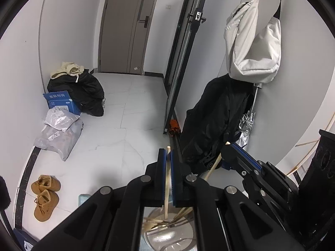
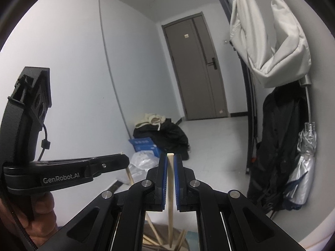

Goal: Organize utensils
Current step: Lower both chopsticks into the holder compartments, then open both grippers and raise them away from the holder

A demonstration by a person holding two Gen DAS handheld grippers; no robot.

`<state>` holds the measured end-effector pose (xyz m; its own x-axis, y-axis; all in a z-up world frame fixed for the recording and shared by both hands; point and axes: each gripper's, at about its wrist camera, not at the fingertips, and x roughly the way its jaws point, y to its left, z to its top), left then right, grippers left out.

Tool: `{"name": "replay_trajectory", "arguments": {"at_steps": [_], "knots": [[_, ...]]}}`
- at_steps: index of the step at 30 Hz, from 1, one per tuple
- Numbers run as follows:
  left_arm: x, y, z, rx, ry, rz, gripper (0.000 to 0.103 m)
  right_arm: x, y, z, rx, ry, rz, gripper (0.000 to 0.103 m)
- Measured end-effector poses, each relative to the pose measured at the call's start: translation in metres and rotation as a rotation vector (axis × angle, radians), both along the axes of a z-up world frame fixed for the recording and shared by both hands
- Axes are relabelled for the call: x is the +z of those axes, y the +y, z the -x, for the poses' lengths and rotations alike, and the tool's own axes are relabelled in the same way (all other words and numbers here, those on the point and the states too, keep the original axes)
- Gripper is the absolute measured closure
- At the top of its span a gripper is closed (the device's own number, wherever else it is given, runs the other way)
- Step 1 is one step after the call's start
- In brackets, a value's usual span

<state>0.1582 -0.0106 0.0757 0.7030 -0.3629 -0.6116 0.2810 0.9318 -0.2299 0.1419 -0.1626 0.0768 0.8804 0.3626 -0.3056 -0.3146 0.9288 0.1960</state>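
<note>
In the left wrist view my left gripper (image 1: 166,153) is shut on a pale wooden chopstick (image 1: 166,179) that stands almost upright. Its lower end reaches into a clear round container (image 1: 167,235) holding several more chopsticks. To the right, my right gripper (image 1: 229,146) is shut on a second, slanted chopstick (image 1: 214,165). In the right wrist view the right gripper (image 2: 170,156) clamps that chopstick (image 2: 170,198) between blue pads (image 2: 177,177), above the same container (image 2: 156,241). The left gripper (image 2: 124,158) crosses at the left, held by a hand (image 2: 41,219), with its chopstick (image 2: 129,175) showing below it.
The tiled floor holds brown boots (image 1: 45,196), grey mail bags (image 1: 58,133), a blue box (image 1: 62,102) and a heap of dark clothes (image 1: 83,92). A black coat (image 1: 213,125), a white bag (image 1: 253,48) and a silver umbrella (image 1: 246,127) hang on the right wall. A black-framed glass door (image 1: 180,69) stands ahead.
</note>
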Motion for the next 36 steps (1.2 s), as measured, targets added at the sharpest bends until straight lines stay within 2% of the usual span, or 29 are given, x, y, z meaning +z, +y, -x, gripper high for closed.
{"name": "replay_trajectory", "arguments": {"at_steps": [13,21,31,36], "knots": [[-0.017,-0.002,0.014,-0.031,0.029,-0.028,0.103,-0.023,0.003,0.011,0.037,0.038,0.033,0.097],[-0.028,0.003,0.027,-0.029,0.045,-0.019,0.103,-0.046,0.010,0.016,0.098,0.119,0.040,0.097],[-0.041,0.008,0.034,-0.024,0.095,-0.021,0.103,-0.062,0.010,0.025,0.108,0.192,0.048,0.094],[-0.037,0.008,0.046,-0.003,0.082,-0.044,0.099,-0.062,0.002,0.041,0.090,0.191,0.032,0.080]]}}
